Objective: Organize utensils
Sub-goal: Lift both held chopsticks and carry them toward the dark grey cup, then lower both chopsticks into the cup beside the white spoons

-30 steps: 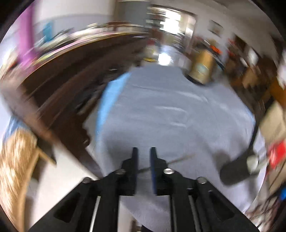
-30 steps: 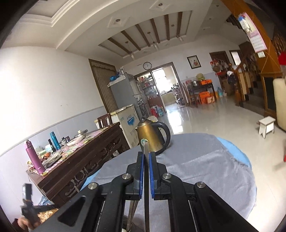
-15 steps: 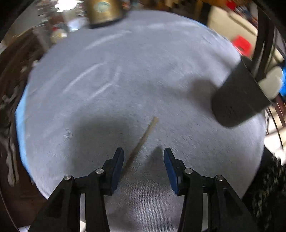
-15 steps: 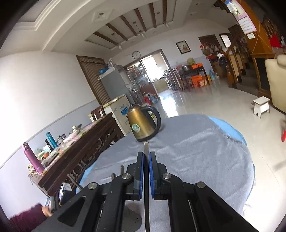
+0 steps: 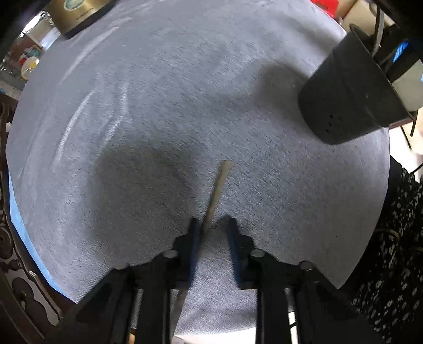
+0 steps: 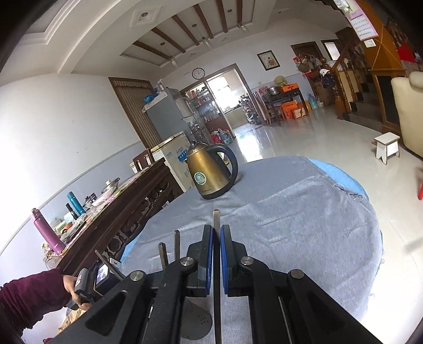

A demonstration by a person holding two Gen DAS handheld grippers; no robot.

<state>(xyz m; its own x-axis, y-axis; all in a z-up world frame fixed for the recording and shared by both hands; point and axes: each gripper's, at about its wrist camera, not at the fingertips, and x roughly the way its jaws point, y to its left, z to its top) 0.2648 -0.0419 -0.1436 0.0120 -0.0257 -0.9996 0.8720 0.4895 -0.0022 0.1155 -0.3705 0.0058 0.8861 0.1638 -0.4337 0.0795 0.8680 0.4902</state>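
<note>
A thin wooden chopstick lies on the grey tablecloth. My left gripper is open and low over it, its fingers on either side of the stick's near part. A dark utensil holder stands at the right with utensils in it. My right gripper is shut on a flat metal utensil handle that points up and sits over the holder, where two other utensil handles stick up.
A gold kettle stands at the far side of the round table, also seen in the left wrist view. A dark wooden sideboard with bottles lies beyond the table's left edge. A person's arm holds the other gripper.
My left gripper has swung down over the table, opened, and dropped around the chopstick. My right gripper has lowered with the metal utensil toward the holder.
</note>
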